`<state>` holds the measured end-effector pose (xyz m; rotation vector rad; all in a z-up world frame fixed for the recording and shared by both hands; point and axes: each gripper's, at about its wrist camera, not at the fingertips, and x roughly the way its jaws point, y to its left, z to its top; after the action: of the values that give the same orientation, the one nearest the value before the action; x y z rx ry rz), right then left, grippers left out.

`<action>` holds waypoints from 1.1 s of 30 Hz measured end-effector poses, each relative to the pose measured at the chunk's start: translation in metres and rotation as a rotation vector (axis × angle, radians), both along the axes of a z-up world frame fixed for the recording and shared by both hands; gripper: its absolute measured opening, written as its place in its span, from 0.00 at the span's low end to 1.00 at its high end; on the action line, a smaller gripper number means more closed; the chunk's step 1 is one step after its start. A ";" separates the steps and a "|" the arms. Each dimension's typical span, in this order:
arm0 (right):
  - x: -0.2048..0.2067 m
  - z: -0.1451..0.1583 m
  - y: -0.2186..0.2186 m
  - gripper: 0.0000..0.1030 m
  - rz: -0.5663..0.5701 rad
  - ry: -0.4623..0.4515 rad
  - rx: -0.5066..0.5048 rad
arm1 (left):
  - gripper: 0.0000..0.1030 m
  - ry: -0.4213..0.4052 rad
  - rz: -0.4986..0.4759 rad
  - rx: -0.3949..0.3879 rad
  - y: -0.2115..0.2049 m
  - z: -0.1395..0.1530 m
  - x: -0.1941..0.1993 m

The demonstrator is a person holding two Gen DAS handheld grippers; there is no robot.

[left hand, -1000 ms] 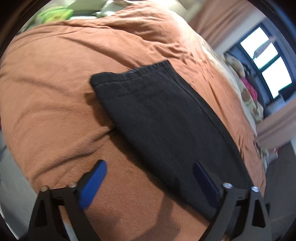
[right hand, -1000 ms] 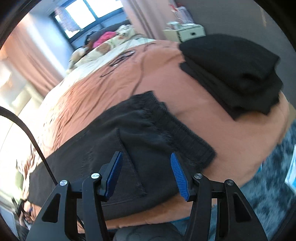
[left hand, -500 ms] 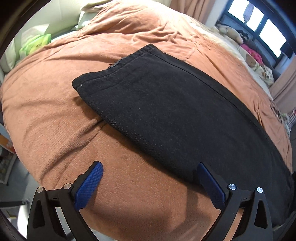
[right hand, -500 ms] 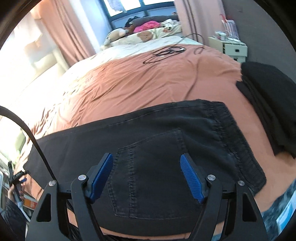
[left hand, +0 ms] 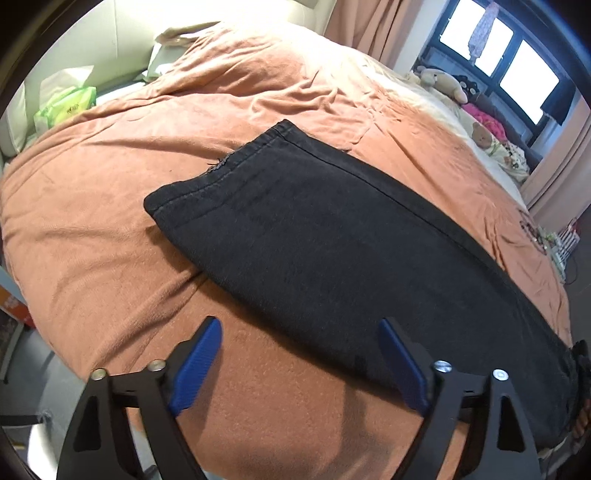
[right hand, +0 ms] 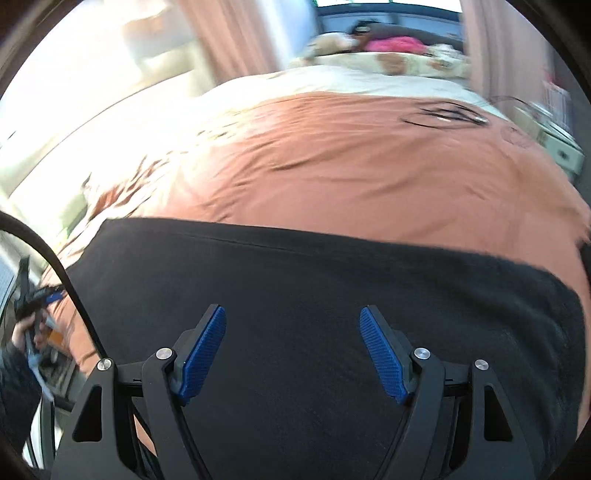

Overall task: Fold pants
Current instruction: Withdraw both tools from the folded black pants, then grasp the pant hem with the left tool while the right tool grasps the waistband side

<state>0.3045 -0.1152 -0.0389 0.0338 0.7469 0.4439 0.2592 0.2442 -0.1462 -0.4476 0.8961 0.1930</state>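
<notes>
Pants (left hand: 332, 251) flat on blanket (left hand: 92, 229), long axis 10 to 4 o'clock, hem far left. My left gripper (left hand: 301, 365) wide, empty, straddles near edge. My right gripper (right hand: 293, 354) wide, empty, over mid-leg; left nearer hem.

A home bedroom: a wide bed (left hand: 110, 229) under a rust-orange blanket (left hand: 258, 96), stuffed toys (left hand: 443, 79) piled by the window (left hand: 498, 48), peach curtains (left hand: 373, 26), and a small drawer unit (right hand: 561, 147) beside the bed.
</notes>
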 end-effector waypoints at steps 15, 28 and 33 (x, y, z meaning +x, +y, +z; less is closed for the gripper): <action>0.106 -0.006 0.143 0.71 0.321 0.004 -0.111 | 0.56 -0.027 0.116 -0.102 0.029 -0.006 -0.005; 0.189 -0.035 0.236 0.62 0.495 0.052 -0.201 | 0.46 -0.034 0.252 -0.136 0.066 -0.015 -0.007; 0.212 -0.045 0.269 0.61 0.541 0.069 -0.213 | 0.36 -0.050 0.301 -0.134 0.080 -0.015 -0.006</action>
<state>0.5167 0.1540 -0.0837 -0.3623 0.8665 0.8774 0.2531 0.3238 -0.1612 -0.7101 0.7925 0.3968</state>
